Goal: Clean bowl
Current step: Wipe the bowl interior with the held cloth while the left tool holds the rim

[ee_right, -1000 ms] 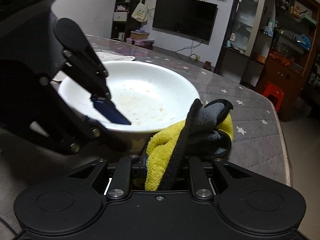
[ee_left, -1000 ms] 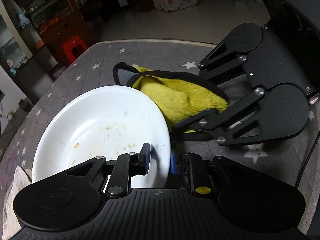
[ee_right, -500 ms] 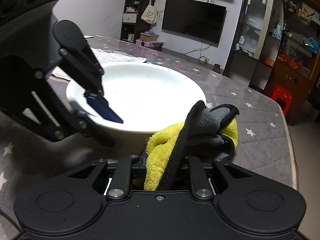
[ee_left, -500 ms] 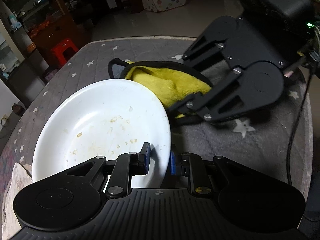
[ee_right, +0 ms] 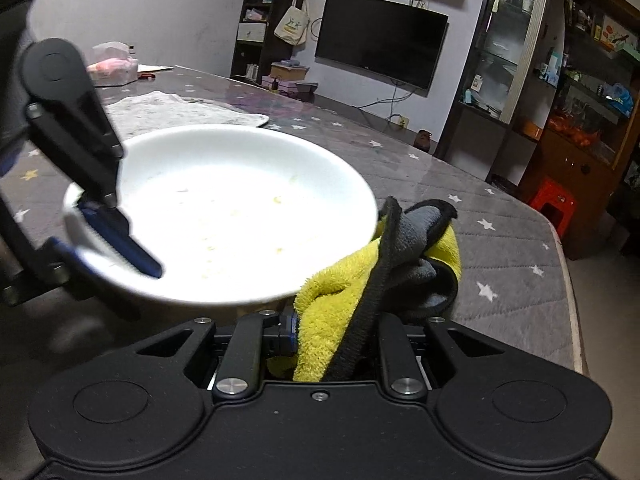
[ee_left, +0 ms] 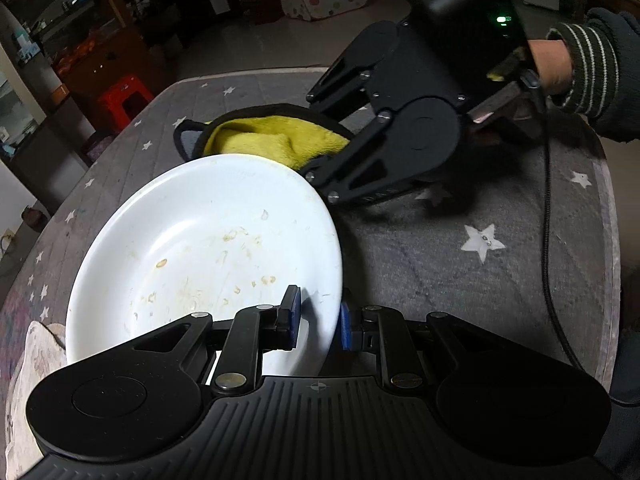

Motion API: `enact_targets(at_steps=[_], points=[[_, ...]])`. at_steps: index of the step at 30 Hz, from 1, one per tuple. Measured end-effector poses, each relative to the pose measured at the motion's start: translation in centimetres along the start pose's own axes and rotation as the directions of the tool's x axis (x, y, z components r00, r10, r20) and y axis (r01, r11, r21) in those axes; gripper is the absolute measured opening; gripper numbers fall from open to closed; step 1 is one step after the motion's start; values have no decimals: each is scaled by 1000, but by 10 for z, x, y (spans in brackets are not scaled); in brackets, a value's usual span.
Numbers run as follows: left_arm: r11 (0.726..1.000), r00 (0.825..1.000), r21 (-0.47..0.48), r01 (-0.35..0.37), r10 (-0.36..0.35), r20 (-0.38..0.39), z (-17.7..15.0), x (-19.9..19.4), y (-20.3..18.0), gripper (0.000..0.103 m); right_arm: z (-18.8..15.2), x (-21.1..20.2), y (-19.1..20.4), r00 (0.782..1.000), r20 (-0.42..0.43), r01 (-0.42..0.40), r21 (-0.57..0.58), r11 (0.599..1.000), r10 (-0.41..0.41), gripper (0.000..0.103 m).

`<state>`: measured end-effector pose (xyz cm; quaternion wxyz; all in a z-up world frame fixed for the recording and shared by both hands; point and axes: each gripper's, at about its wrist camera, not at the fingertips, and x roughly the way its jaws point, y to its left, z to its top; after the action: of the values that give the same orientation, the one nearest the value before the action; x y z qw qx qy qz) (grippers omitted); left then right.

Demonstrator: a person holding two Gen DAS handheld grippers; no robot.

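A white bowl [ee_left: 200, 240] with dried food specks is held off the table, tilted. My left gripper [ee_left: 318, 318] is shut on its near rim, one blue pad inside and one outside. The bowl also shows in the right wrist view [ee_right: 240, 208], with the left gripper [ee_right: 116, 236] on its left rim. My right gripper [ee_right: 334, 330] is shut on a yellow and grey cloth [ee_right: 360, 272] that sits just under the bowl's right edge. In the left wrist view the cloth [ee_left: 272, 140] lies behind the bowl's far rim, held by the right gripper [ee_left: 320, 160].
The table has a grey quilted cover with white stars [ee_left: 480, 240]. A pale rag [ee_right: 176, 108] lies on it beyond the bowl. A black cable [ee_left: 548, 240] runs along the table's right side. A red stool [ee_left: 124, 96] stands past the table's far edge.
The bowl has risen and tilted in the left gripper. The right gripper with the cloth has moved up close to the bowl's rim.
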<state>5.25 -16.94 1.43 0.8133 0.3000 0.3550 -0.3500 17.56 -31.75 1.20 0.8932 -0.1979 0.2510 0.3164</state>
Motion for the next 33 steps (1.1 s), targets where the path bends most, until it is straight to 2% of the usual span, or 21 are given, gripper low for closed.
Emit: enact_targets(at_steps=[4,14,17,33], points=[[999,1000,-34,3,-2,12,10,1,0,25,-1,2,0,1000,-1,-2,-2,1000,2,19],[999,1000,-38,-13,13,4,32,20,2,24,-9,-11,7,1000,0,0,2,1000,0,19],[1000,1000,-23,-15,15,13,30,19,1,24,-13,-17,9,1000,1,-5,1,1000,5,19],[996,997,54,64,-66,37,2,0,2,21,-27,-59,41,998,11,-57,-38,998,58,19]])
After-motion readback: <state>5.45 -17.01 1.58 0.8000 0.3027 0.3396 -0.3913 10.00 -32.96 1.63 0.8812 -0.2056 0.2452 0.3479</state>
